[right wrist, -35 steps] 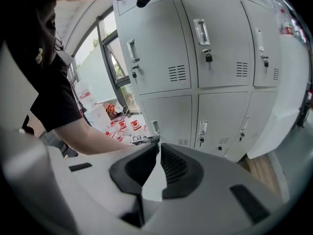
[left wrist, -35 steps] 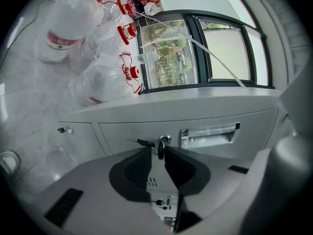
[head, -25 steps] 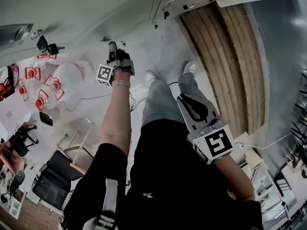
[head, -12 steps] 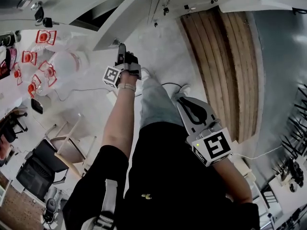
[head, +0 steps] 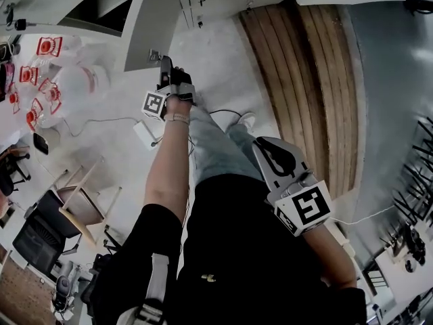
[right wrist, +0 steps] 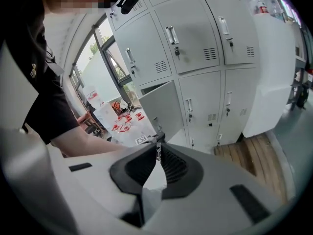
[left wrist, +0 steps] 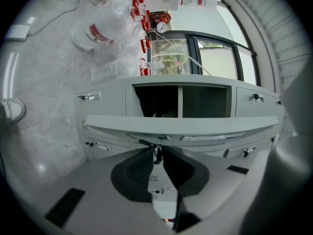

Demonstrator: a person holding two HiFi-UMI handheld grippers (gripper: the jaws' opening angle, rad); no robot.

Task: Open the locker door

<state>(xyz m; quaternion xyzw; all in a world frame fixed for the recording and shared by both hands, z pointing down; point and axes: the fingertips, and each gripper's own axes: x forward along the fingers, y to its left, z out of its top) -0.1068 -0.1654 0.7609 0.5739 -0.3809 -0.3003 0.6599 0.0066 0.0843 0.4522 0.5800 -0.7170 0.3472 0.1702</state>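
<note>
The grey locker door (head: 150,20) stands swung out from its row, its edge (left wrist: 181,125) crossing the left gripper view in front of the dark open compartment (left wrist: 155,101). My left gripper (head: 164,72) is at the door's free edge. Its jaws are opening, and the small key and latch (left wrist: 157,153) hangs between the tips without the pads clearly pressing on it. My right gripper (head: 273,156) is held low by the person's hip, shut with nothing in it (right wrist: 158,148). From there the open door (right wrist: 164,109) shows below the shut lockers (right wrist: 195,33).
Clear bags of red-labelled bottles (head: 40,80) lie on the floor at the left. A white adapter with its cable (head: 144,133) lies near the person's feet. Chairs (head: 47,235) stand at the lower left. A wooden platform (head: 304,66) runs along the right.
The door has swung much wider from the locker row, and the dark compartment now shows. My left gripper has followed the door's edge. The right gripper has stayed by the hip.
</note>
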